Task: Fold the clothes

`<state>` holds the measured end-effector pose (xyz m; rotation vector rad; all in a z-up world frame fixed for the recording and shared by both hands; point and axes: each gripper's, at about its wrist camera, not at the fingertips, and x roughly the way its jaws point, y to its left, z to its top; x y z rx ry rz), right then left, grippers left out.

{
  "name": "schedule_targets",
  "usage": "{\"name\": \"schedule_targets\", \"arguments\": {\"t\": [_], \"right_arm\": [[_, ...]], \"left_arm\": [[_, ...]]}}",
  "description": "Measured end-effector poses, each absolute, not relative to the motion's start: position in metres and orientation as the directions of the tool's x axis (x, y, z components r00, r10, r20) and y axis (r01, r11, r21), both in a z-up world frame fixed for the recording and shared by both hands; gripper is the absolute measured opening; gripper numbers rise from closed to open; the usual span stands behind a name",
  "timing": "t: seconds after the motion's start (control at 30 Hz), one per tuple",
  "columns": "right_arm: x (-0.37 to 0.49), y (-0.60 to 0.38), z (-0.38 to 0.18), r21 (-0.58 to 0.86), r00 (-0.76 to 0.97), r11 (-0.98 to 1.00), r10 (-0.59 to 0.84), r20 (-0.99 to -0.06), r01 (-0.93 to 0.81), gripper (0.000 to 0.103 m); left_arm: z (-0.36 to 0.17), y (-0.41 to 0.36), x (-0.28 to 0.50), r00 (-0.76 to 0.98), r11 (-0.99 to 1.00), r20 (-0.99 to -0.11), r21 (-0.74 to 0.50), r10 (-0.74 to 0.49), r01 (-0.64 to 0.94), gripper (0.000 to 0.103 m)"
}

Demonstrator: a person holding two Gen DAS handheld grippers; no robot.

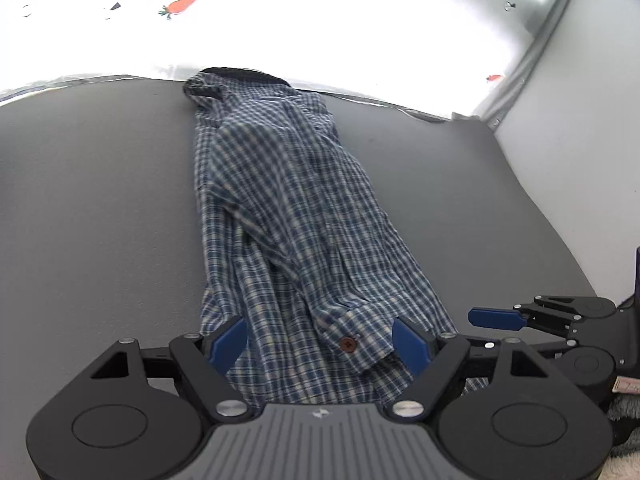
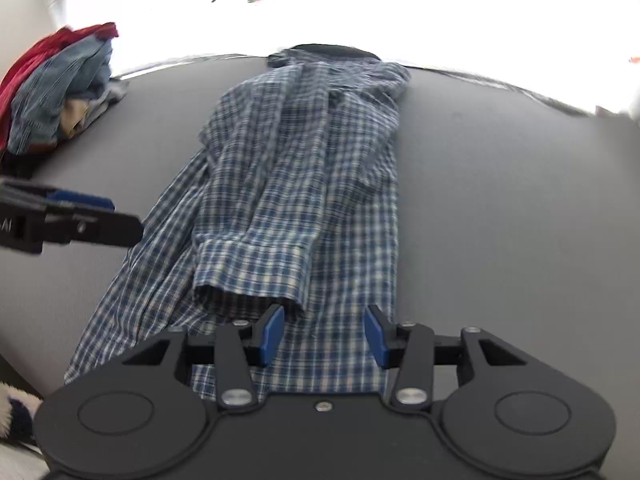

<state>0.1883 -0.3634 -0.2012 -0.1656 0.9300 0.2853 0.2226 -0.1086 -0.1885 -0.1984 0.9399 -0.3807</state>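
Note:
A blue and white checked shirt lies lengthwise on the grey table, folded into a narrow strip, collar at the far edge. My left gripper is open over the shirt's near hem, beside a brown button. My right gripper is open over the near hem of the shirt, just behind a folded sleeve cuff. Each gripper shows in the other's view: the right gripper at the right, the left gripper at the left.
A pile of red, denim and tan clothes sits at the far left of the table. A white wall borders the table's right side. Bright white ground with carrot pictures lies beyond the far edge.

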Motion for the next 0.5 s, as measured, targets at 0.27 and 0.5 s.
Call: {"name": "schedule_targets", "arguments": {"t": [0.27,0.5], "right_arm": [[0.174,-0.274,-0.233,-0.537,0.704,0.599,0.063,-0.708,-0.594,0.049],[0.157,-0.250,-0.245,-0.712,0.792,0.386,0.088,-0.604,-0.586,0.003]], "left_arm": [[-0.187,-0.089,0.200,0.559,0.947,-0.770,-0.305,-0.308,0.102,0.082],[-0.188,-0.083,0.189,0.562,0.956,-0.783,-0.289,-0.266,0.050,0.082]]}}
